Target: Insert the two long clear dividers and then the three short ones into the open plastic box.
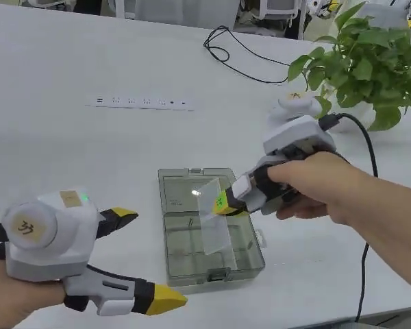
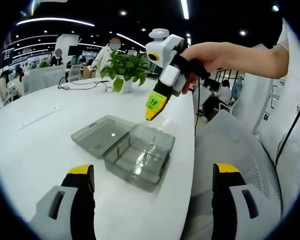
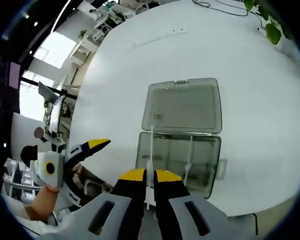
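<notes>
Head view is showing the right gripper (image 1: 226,204) reaching in from the right over the open plastic box (image 1: 243,253), which is lying on the white table (image 1: 68,151) with its lid (image 1: 185,181) folded back flat on the far side. The gripper's yellow-tipped fingers are pressing together on the upper edge of a clear divider (image 1: 216,229), and the sheet is hanging tilted down over the tray half of the box (whether its lower edge is touching the floor of the tray, I cannot tell). The right gripper view is adding what the head view is not giving: seen edge-on, the divider is appearing as a thin pale line running from between the closed jaws out over the left part of the tray, roughly crosswise to the hinge. The left gripper (image 1: 147,257) is hovering low at the near left, well apart from the box, with its fingers spread wide and nothing between them; the left gripper view is confirming this, with the box lying in the gap beyond its two jaws. A power strip (image 1: 140,102) is lying further back on the table, and a leafy plant (image 1: 370,62) and a black cable (image 1: 243,51) are sitting at the far right.
</notes>
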A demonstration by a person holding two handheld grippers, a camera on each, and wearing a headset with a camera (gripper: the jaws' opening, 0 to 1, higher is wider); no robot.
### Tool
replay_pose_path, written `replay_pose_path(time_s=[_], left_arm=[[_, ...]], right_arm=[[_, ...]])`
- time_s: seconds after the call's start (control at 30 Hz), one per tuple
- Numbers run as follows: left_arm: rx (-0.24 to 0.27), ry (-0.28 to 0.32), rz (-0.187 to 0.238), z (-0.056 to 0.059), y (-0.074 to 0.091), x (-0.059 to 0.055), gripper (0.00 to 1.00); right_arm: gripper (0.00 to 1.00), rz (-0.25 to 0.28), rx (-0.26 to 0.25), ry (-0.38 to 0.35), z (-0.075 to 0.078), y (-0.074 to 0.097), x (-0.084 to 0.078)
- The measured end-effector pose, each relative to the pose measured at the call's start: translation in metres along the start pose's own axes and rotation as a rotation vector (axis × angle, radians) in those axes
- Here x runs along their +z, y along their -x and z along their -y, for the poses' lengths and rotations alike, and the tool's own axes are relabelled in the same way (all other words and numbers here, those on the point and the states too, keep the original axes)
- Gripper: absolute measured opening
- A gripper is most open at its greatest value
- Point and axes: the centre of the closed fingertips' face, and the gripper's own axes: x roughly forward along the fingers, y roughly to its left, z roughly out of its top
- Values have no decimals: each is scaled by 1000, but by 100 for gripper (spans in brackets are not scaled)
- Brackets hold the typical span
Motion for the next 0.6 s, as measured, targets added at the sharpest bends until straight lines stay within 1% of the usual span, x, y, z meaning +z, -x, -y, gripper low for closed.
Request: replay_pose_path(time_s=[0.17, 0.23, 0.33, 0.43, 0.5, 0.57, 0.6], left_arm=[[-8, 1, 1, 0, -1, -2, 100], [-10, 3, 5, -1, -2, -3, 100], [-12, 9, 6, -1, -2, -3, 100], [-14, 12, 11, -1, -2, -3, 100], [-14, 14, 13, -1, -2, -4, 100], [-16, 17, 12, -1, -2, -4, 100], [-18, 19, 12, -1, -2, -5, 100]], right_arm=[[7, -20, -24, -18, 3, -10, -3], [7, -37, -42, -15, 3, -12, -7], [7, -44, -57, -22, 5, -14, -9], [7, -52, -89, -12, 9, -17, -12], [7, -56, -101, -7, 11, -19, -14], [7, -57, -106, -7, 11, -20, -16], [7, -56, -109, -7, 8, -20, -20]])
